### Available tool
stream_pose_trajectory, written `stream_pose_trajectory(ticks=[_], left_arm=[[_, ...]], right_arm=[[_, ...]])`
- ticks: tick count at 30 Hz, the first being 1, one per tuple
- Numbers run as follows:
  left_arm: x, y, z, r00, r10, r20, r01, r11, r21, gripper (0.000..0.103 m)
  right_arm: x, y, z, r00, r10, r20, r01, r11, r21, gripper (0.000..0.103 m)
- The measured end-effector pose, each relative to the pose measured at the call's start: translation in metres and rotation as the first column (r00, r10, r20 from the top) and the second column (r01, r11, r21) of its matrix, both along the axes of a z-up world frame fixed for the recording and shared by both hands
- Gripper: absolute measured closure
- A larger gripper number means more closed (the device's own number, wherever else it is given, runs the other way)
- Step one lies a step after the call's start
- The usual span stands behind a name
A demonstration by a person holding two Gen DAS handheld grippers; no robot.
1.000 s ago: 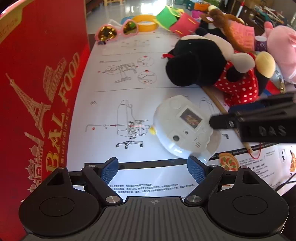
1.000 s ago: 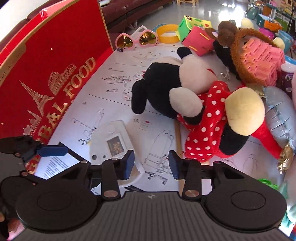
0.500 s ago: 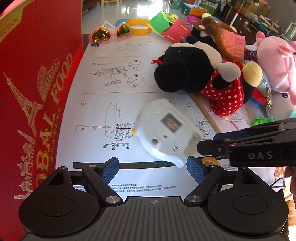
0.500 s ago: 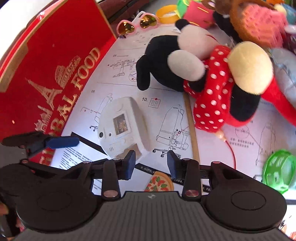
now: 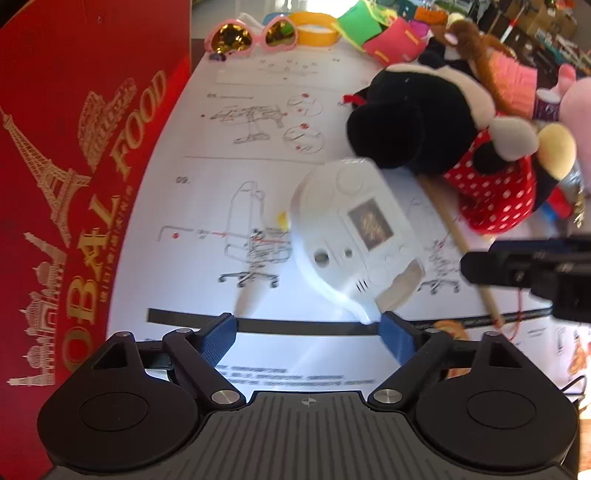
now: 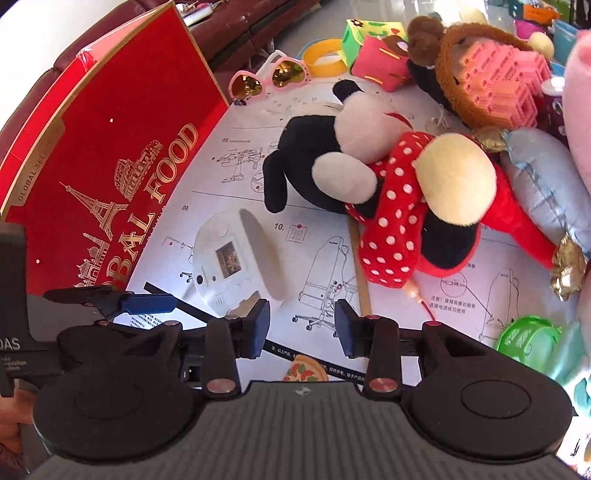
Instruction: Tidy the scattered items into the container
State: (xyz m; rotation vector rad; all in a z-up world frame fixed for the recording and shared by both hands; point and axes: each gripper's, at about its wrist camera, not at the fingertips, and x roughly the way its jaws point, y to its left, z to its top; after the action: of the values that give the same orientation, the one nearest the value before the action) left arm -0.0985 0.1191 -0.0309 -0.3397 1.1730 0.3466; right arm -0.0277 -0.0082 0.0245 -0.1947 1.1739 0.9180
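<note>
Left wrist view: the left gripper (image 5: 308, 334) stands spread wide with nothing between its blue pads. Just beyond its right pad (image 5: 397, 339) lies the white plastic toy console with a small dark screen (image 5: 351, 236), flat on the white printed instruction sheet (image 5: 236, 122) that covers the worktop; its near corner almost meets that pad, and whether they touch cannot be told. The tall red cardboard box with gold tower drawings and lettering (image 5: 74, 184) rises along the sheet's left edge. Behind the console sprawls the black-and-white plush mouse in a red polka-dot dress (image 5: 443, 147). At the sheet's far edge sit pink heart-shaped sunglasses (image 5: 251, 37) and a yellow ring (image 5: 314, 31). The right gripper's black finger (image 5: 517, 266) reaches in from the right.

Right wrist view: the right gripper (image 6: 301, 328) is partly open, gripping nothing; only paper shows between its pads. The console (image 6: 229, 266) lies just past its left pad (image 6: 258, 326), near the red box (image 6: 110, 155). A thin wooden stick (image 6: 360, 269) lies beside the plush mouse (image 6: 388, 184). A green plastic piece (image 6: 528, 338) sits by the sheet's right edge.
</note>
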Motion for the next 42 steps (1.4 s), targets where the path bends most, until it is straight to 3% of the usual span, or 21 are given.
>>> stream_pose_trajectory(ticks=[3,10,15,17,21,25,33,39,42], left_arm=[[-0.003,0.004,-0.004,1.0,-0.002,-0.014,0.003,0.999,0.046,0.018],[-0.007,0.012,0.013,0.998,0.013,0.054,-0.012,1.0,-0.018,0.016],[-0.007,0.012,0.03,0.993,0.035,0.115,-0.029,0.998,-0.052,0.015],[-0.003,0.012,0.032,0.991,0.041,0.125,-0.034,0.998,-0.06,0.015],[0.007,0.009,0.022,0.995,0.027,0.094,-0.027,1.0,0.001,0.015],[0.009,0.015,0.012,0.995,0.056,0.081,-0.054,0.998,-0.025,0.011],[0.008,0.012,0.009,0.996,0.026,0.088,-0.026,1.0,-0.006,0.009],[0.012,0.01,0.009,0.996,0.02,0.087,-0.022,1.0,0.015,0.013],[0.021,0.009,0.013,0.996,-0.022,0.091,0.018,0.999,0.038,0.025]], right_arm=[[0.001,0.012,0.001,1.0,0.027,0.01,-0.027,1.0,-0.005,0.059],[0.013,0.044,0.009,0.997,0.063,0.053,-0.065,0.998,0.024,0.059],[0.023,0.061,-0.007,0.995,0.085,0.047,-0.084,0.996,-0.015,0.059],[0.027,0.061,-0.014,0.997,0.066,0.029,-0.066,0.998,-0.026,0.059],[0.03,0.055,-0.019,0.999,0.044,0.008,-0.044,0.999,-0.019,0.059],[0.029,0.05,-0.021,0.999,0.039,0.005,-0.039,0.999,-0.026,0.046],[0.025,0.037,-0.02,1.0,0.025,-0.002,-0.025,0.999,-0.025,0.045],[0.024,0.024,-0.021,1.0,-0.014,-0.001,0.014,0.999,-0.042,0.044],[0.024,0.026,-0.021,1.0,-0.013,0.006,0.013,0.999,-0.045,0.045]])
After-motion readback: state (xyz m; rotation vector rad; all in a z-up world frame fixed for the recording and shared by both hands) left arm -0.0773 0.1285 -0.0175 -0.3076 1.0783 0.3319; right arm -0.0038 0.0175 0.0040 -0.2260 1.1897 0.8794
